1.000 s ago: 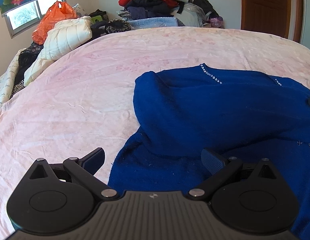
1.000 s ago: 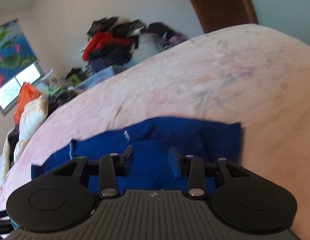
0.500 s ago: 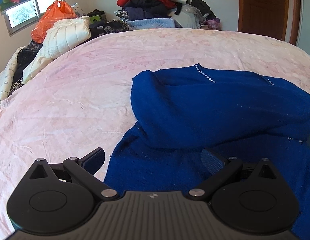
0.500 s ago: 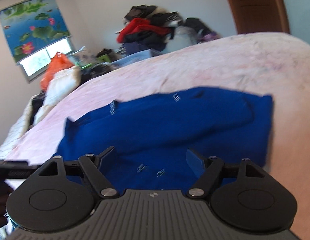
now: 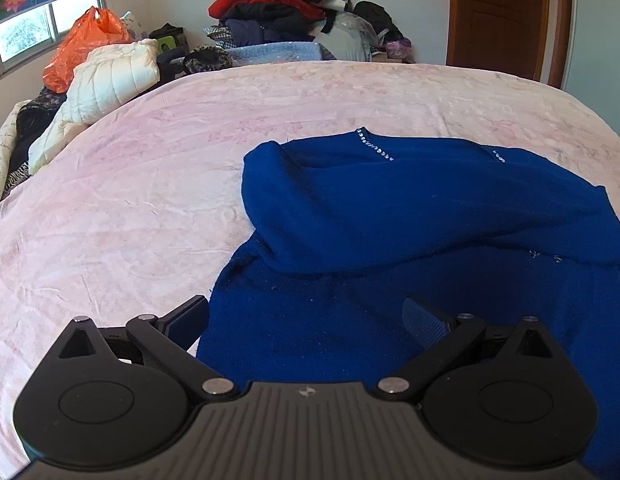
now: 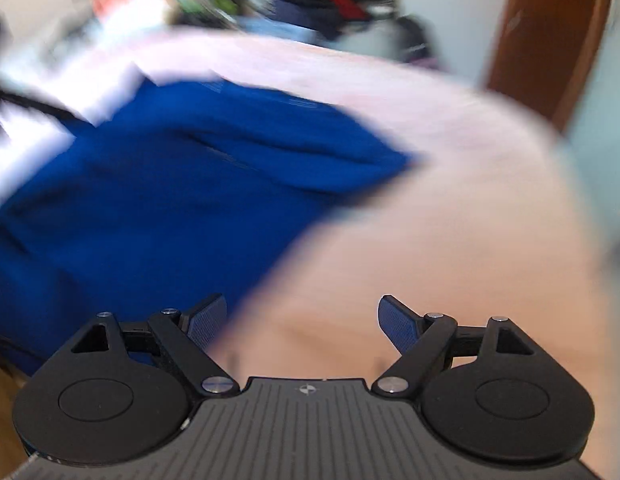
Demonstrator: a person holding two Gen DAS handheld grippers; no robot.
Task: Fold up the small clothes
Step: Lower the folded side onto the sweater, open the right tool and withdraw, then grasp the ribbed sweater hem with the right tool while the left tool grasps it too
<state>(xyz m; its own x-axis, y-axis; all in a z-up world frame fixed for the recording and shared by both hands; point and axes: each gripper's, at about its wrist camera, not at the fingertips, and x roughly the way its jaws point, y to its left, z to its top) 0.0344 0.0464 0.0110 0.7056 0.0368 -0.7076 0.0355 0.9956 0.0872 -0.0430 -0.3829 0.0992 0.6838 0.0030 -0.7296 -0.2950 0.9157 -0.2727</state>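
One blue sweater (image 5: 422, 216) is seen lying on the pink bed (image 5: 150, 184), partly folded, with one flap laid across its middle. Two hand-held grippers are counted. The left hand-held gripper (image 5: 306, 314) is held wide apart over the sweater's near hem at 6 o'clock, nothing clamped. The right hand-held gripper (image 6: 302, 322) is opening, empty, over bare bed; a second ago it was narrower and over the sweater, now seen at 10 o'clock. The right view is blurred.

Both wrist views angled down; share sweater (image 5: 410, 216).
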